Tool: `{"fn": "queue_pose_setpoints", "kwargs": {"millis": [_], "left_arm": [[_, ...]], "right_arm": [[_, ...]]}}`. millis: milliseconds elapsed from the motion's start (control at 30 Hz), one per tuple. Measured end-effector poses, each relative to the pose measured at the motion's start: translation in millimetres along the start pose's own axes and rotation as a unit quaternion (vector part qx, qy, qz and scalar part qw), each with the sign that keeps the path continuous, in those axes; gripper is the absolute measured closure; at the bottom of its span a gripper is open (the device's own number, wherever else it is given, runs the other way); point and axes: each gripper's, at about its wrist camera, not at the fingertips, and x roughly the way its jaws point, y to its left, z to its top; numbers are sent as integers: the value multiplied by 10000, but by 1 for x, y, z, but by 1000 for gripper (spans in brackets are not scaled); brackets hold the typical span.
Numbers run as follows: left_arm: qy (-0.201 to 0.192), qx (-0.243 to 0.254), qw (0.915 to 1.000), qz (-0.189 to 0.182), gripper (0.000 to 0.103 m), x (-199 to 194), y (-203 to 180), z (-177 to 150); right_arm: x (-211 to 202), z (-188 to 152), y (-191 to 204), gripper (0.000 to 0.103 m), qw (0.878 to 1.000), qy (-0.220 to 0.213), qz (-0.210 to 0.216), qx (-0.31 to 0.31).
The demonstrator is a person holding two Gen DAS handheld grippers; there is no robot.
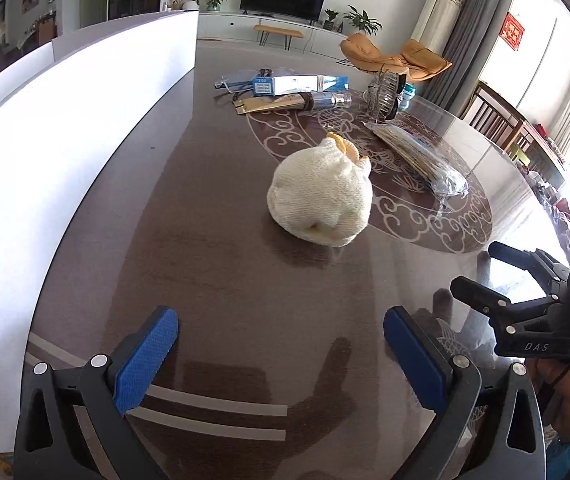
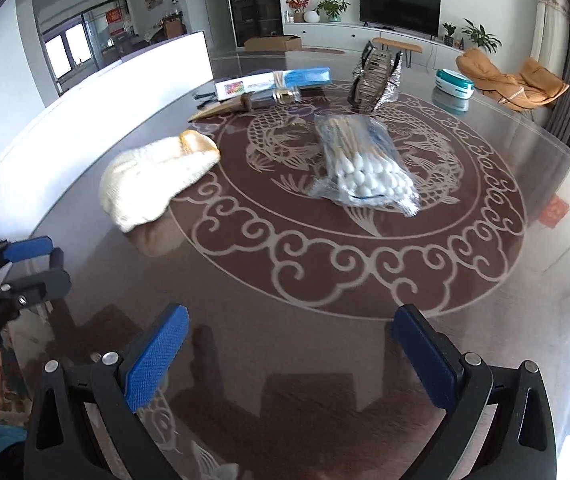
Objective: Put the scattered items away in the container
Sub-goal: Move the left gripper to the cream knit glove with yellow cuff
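Observation:
A cream knitted bundle (image 1: pixel 321 196) lies on the round glass-topped table, ahead of my open, empty left gripper (image 1: pixel 281 328); it also shows in the right wrist view (image 2: pixel 153 178). A clear bag of cotton swabs (image 2: pixel 359 162) lies right of it, ahead of my open, empty right gripper (image 2: pixel 291 328); the bag shows in the left view too (image 1: pixel 421 152). A long white container (image 1: pixel 69 120) stands along the left side (image 2: pixel 137 76). Farther back lie a blue-white box (image 2: pixel 273 80), a small bottle (image 2: pixel 285 96), glasses (image 1: pixel 245 76) and a metal rack (image 2: pixel 373 76).
The right gripper appears at the right edge of the left view (image 1: pixel 525 300), and the left gripper at the left edge of the right view (image 2: pixel 13 272). A teal-and-white tub (image 2: pixel 453 82) sits at the table's far right. Chairs stand beyond the table (image 1: pixel 497 116).

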Motion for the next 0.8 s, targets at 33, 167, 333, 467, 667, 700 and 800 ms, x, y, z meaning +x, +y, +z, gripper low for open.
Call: {"fn": "queue_pose_setpoints", "kwargs": {"millis": [33, 167, 333, 467, 667, 700, 800], "left_arm": [[37, 127, 9999, -33, 0, 4, -7, 3], [221, 909, 9949, 377, 0, 26, -34, 18], [259, 1388, 9895, 295, 0, 37, -37, 29], [177, 1615, 9866, 125, 0, 39, -31, 34], [146, 1690, 9855, 59, 0, 41, -29, 37], [146, 1689, 9855, 58, 0, 41, -29, 37], [144, 1687, 9856, 57, 0, 41, -29, 37]], "right_arm": [[-2, -4, -4, 0, 9999, 11, -121, -26], [-6, -13, -25, 0, 9993, -7, -281, 266], [-6, -12, -27, 0, 9990, -9, -330, 312], [-6, -12, -27, 0, 9990, -8, -331, 310], [-6, -12, -27, 0, 9990, -8, -330, 309], [-6, -12, -27, 0, 9990, -8, -330, 308], [-6, -12, -27, 0, 9990, -8, -330, 308]]}}
